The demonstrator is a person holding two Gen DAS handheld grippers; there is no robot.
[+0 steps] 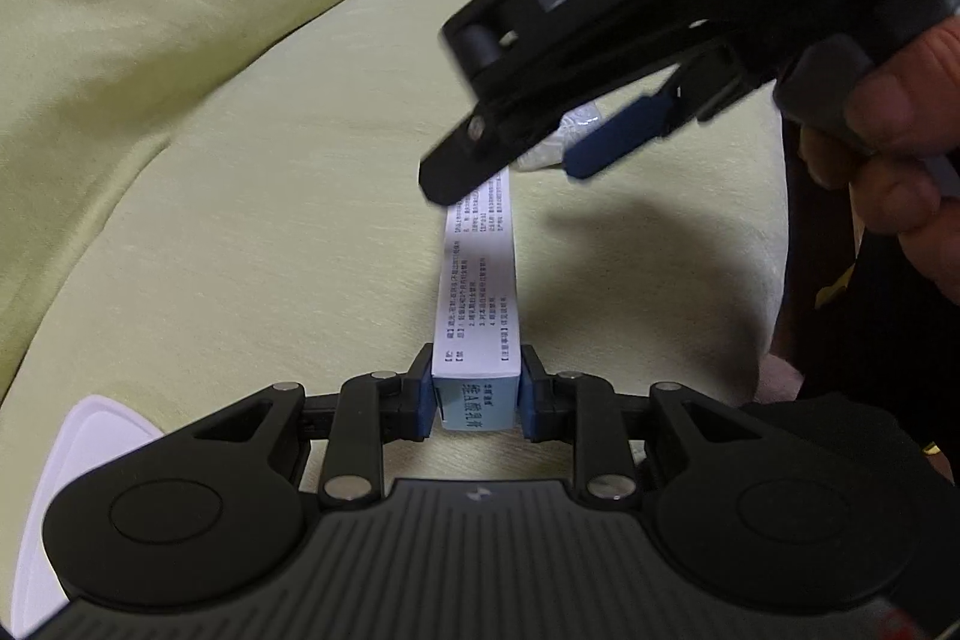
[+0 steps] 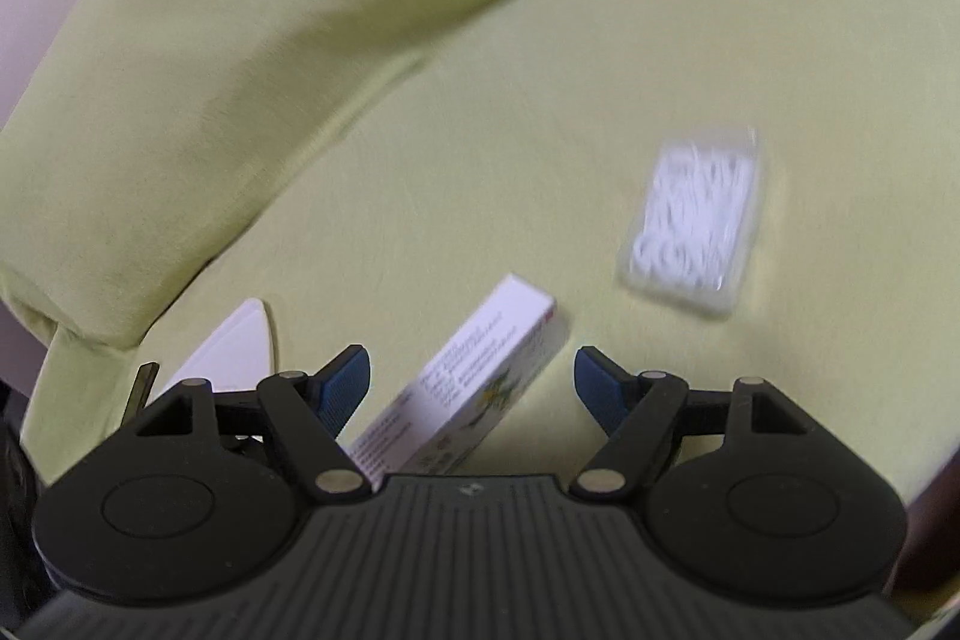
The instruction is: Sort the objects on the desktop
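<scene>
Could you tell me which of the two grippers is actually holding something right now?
The left gripper: its jaws clamp the long white box. The right gripper is open, holding nothing.

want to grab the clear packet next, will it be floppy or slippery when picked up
Probably light and a bit crinkly: the packet looks like thin clear plastic over small white pieces. It lies flat on the soft cushion, so it likely won't roll, though smooth film may slip between the pads. The blur hides detail.

Green sofa cushion (image 2: 540,100), clear packet (image 2: 693,226)
</scene>
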